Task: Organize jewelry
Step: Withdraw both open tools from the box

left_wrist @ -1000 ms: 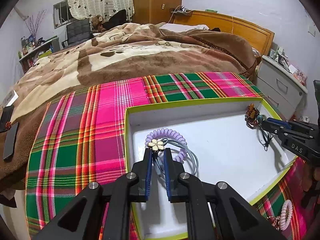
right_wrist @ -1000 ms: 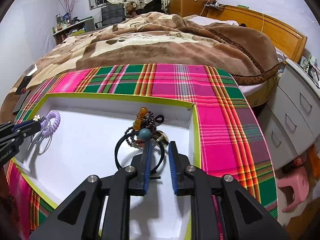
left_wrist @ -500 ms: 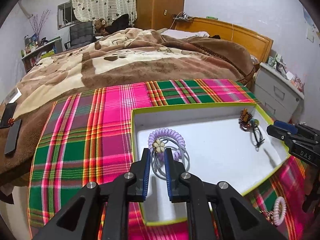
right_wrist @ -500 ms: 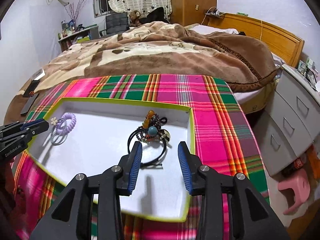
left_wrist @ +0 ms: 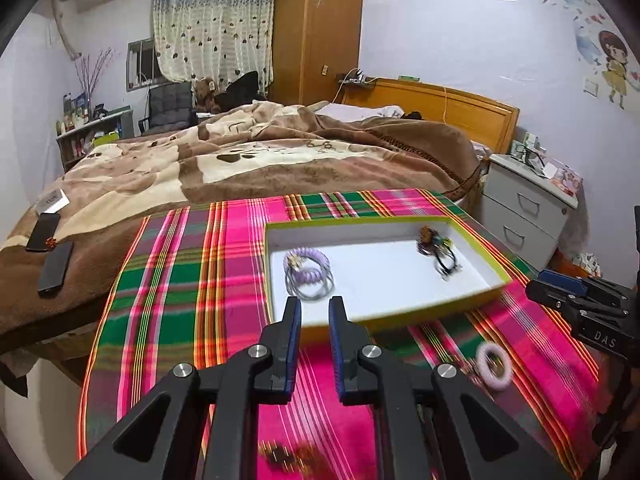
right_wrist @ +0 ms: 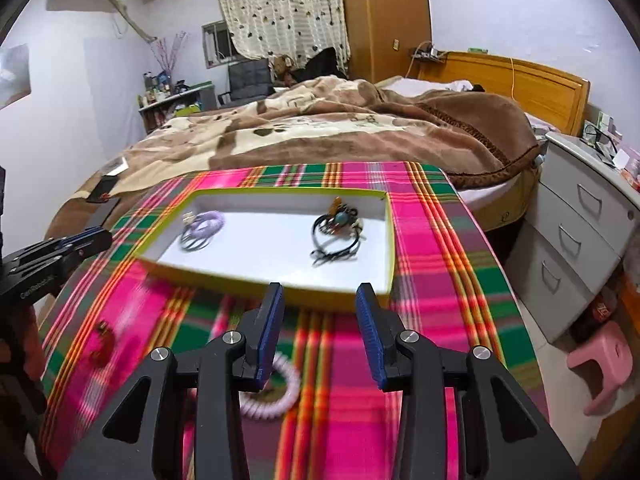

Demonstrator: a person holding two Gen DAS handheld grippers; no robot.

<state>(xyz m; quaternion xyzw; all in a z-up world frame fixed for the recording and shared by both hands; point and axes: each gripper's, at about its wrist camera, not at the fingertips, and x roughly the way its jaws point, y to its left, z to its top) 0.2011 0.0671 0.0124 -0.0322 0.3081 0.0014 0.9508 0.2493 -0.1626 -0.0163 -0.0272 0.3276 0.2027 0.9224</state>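
Observation:
A white box with a yellow-green rim (left_wrist: 486,290) (right_wrist: 390,248) lies on a plaid cloth. Inside lie a purple coil hair tie with grey rings (left_wrist: 306,272) (right_wrist: 202,228) and a beaded black hair tie (left_wrist: 438,246) (right_wrist: 336,232). A pink coil hair tie (left_wrist: 494,366) (right_wrist: 272,394) lies on the cloth in front of the box. A small dark piece (left_wrist: 286,454) (right_wrist: 102,342) lies near the front edge, blurred. My left gripper (left_wrist: 314,316) is open and empty, before the box. My right gripper (right_wrist: 320,312) is open and empty, above the pink tie.
The plaid cloth (left_wrist: 172,280) covers the foot of a bed with a brown blanket (left_wrist: 280,152). Two phones (left_wrist: 50,248) lie on the blanket at left. A grey drawer unit (right_wrist: 576,216) and a pink stool (right_wrist: 600,360) stand at right.
Both grippers let go of their hair ties, opened and pulled back and up out of the box. The ties now lie in the box.

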